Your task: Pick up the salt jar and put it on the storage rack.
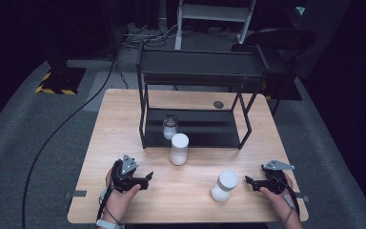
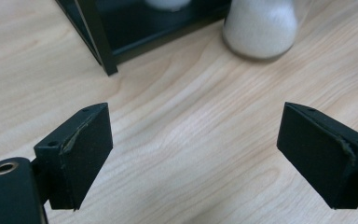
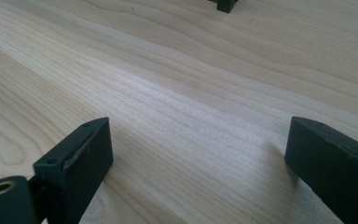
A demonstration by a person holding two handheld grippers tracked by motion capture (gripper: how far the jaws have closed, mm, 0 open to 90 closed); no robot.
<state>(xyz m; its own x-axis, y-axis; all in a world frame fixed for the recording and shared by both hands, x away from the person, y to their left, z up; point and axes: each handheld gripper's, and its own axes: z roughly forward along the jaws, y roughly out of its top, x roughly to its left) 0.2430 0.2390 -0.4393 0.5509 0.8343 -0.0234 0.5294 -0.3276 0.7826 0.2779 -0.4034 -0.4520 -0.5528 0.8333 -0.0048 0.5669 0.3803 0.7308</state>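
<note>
Two white-lidded jars of white powder stand on the wooden table: one just in front of the black shelf rack, one near the front right. A smaller jar with a dark lid sits on the rack's bottom shelf. My left gripper rests low at the front left, open, with bare wood between its jaws; the nearer jar's base lies ahead of it. My right gripper is at the front right, just right of the front jar, open over bare table.
The rack has a top shelf and a bottom shelf on thin black legs; one leg foot is close ahead of the left gripper. A dark round grommet sits in the tabletop behind the rack. Cables and a chair lie beyond the table.
</note>
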